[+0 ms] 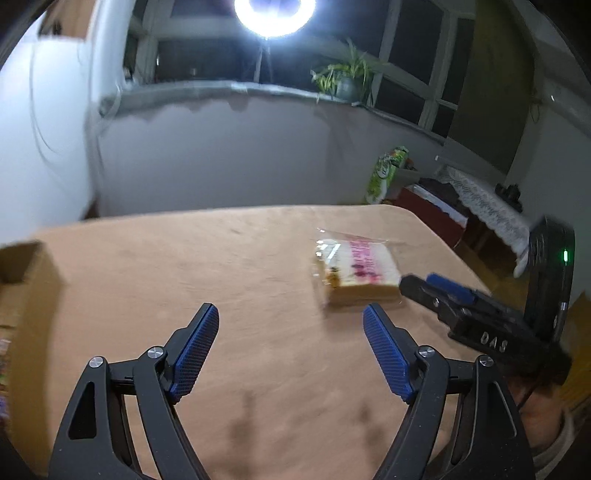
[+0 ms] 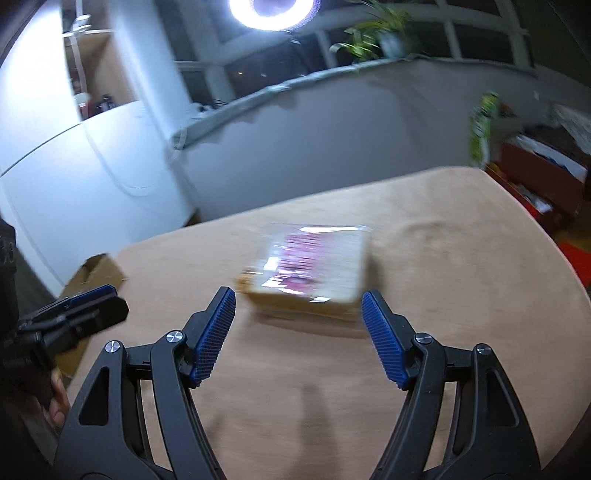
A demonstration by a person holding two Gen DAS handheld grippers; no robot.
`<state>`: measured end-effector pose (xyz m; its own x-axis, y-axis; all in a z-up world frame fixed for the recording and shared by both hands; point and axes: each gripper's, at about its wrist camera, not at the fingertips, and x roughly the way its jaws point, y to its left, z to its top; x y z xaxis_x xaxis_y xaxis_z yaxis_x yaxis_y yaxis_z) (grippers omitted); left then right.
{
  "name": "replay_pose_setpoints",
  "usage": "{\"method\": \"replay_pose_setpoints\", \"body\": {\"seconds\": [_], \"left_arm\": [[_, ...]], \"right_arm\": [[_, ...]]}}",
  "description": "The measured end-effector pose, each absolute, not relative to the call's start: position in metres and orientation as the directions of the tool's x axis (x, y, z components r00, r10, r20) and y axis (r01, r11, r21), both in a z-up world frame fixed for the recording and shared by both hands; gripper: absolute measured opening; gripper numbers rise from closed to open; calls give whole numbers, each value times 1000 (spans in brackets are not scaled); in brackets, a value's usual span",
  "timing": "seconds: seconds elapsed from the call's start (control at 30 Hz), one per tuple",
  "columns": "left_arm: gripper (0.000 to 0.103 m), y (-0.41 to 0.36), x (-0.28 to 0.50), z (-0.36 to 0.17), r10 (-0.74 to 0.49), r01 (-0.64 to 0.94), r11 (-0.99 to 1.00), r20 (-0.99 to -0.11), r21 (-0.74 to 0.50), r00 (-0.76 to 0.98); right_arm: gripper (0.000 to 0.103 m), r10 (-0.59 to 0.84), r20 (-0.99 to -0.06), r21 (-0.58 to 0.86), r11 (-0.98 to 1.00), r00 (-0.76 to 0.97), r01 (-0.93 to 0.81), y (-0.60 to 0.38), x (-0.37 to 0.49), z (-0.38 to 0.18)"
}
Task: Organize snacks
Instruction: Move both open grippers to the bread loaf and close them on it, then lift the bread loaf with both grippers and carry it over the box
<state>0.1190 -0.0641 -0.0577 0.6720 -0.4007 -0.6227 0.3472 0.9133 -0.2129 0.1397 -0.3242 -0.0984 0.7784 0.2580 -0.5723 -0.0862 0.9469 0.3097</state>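
Note:
A clear-wrapped sandwich pack with pink print (image 1: pixel 356 269) lies flat on the tan table (image 1: pixel 240 258). It also shows, blurred, in the right wrist view (image 2: pixel 310 266), just ahead of my right gripper (image 2: pixel 297 308), which is open and empty above the table. My left gripper (image 1: pixel 290 321) is open and empty, left of and nearer than the pack. The right gripper (image 1: pixel 424 284) appears in the left wrist view with its tips next to the pack's right side. The left gripper (image 2: pixel 107 299) appears at the left edge of the right wrist view.
An open cardboard box (image 1: pixel 22 280) stands at the table's left edge, also seen in the right wrist view (image 2: pixel 98 273). A grey wall and window sill with a potted plant (image 1: pixel 345 79) lie beyond. A ring light (image 1: pixel 275 11) glares overhead. Clutter and a green bag (image 1: pixel 386 173) sit at the right.

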Motion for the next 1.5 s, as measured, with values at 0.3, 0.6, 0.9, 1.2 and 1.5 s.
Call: {"method": "replay_pose_setpoints", "body": {"seconds": [0.3,0.6,0.9,1.2,1.5], "left_arm": [[81,-114,183,-86,-509,382,858,-666,-343,545],[70,-128,202,-120,-596,407,801,-650,-439,472],[55,-134,198,-115,-611,448,786,-649,-427,454],[54,-125,175,-82,-610,477,786,-613,-392,502],[54,-71,130,-41,-588,439,809,-537,-391,605]], "right_arm": [[74,267,-633,311,947,727,-77,-343,176,-112],[54,432,-642,443,883,633,-153,-344,201,-140],[51,414,-640,418,894,648,-158,-342,196,-136],[51,399,-580,370,906,710,-207,-320,159,-90],[51,433,-523,313,899,735,-307,-262,121,-43]]}}
